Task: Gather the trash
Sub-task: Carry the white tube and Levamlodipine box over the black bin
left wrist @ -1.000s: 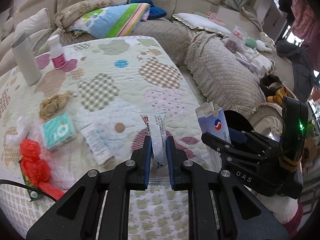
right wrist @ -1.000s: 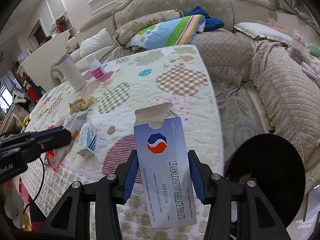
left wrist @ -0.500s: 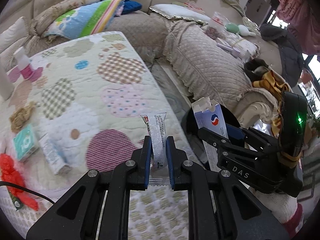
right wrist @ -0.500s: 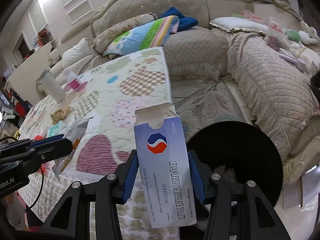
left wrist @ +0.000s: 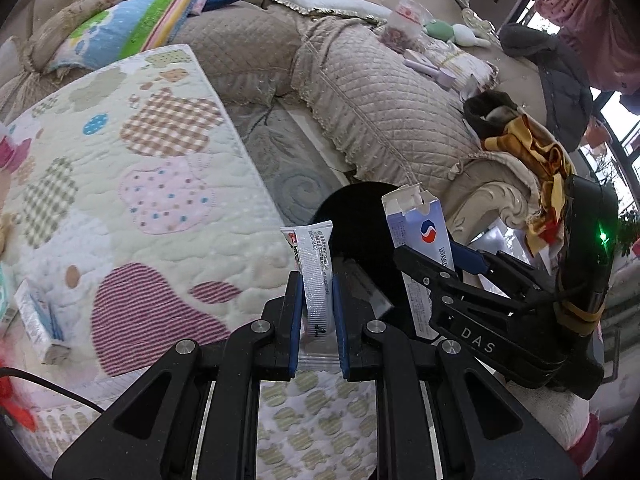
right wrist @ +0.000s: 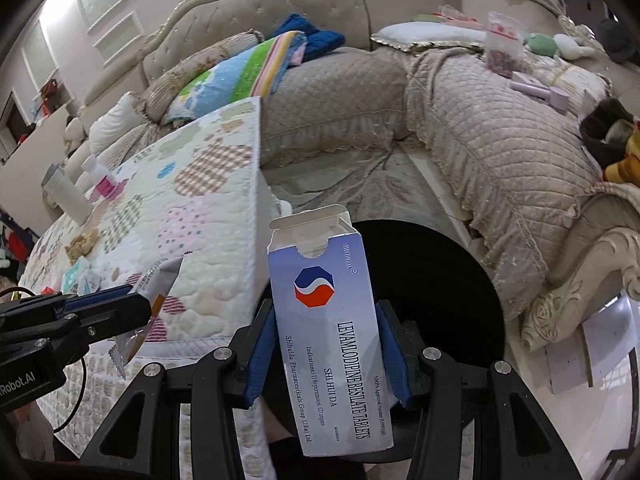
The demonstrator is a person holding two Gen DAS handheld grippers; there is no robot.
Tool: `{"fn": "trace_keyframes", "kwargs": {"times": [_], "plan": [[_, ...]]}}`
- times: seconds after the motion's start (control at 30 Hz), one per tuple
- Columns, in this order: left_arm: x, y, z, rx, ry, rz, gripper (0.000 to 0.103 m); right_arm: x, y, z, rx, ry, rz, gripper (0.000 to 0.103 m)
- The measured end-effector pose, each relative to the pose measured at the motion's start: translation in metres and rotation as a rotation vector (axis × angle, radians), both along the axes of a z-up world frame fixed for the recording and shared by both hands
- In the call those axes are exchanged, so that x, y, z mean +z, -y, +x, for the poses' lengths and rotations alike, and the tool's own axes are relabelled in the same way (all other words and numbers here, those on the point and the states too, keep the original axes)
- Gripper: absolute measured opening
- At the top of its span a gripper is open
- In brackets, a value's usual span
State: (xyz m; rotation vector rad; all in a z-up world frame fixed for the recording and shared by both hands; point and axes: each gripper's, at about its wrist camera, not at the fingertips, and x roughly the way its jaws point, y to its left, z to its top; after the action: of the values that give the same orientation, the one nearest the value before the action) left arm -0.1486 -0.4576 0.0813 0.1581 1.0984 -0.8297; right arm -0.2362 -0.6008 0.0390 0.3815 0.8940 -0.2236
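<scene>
My left gripper is shut on a thin silver sachet wrapper that sticks up between its blue pads, just past the quilt's right edge. My right gripper is shut on an opened blue-and-white tablet box, held upright with its top flap open. A round black bin stands on the floor beside the table; the box hangs over its near left rim. In the left wrist view the bin lies right behind the sachet, and the right gripper with the box is to the right of it.
The quilt-covered table carries a small white-blue carton, red plastic at the left edge, a white cup and a pink-labelled bottle. A beige quilted sofa wraps around behind. A patterned rug lies between.
Both grippers have swung right, off the quilt toward the black bin, which now fills more of both views. The sachet and the box stay gripped; the table items have slid left.
</scene>
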Motion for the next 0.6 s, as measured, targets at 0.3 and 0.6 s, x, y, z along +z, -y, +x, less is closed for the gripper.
{"fn": "trace_keyframes", "kwargs": {"times": [0.3, 0.6], "plan": [[-0.011, 0.021, 0.002, -0.021, -0.024, -0.004, 0.012, -0.009, 0.016, -0.007, -0.031, -0.015, 0.009, 0.048], [-0.021, 0.037, 0.007, -0.036, -0.052, -0.005, 0.012, -0.018, 0.029, -0.01, -0.06, -0.027, 0.023, 0.048]]}}
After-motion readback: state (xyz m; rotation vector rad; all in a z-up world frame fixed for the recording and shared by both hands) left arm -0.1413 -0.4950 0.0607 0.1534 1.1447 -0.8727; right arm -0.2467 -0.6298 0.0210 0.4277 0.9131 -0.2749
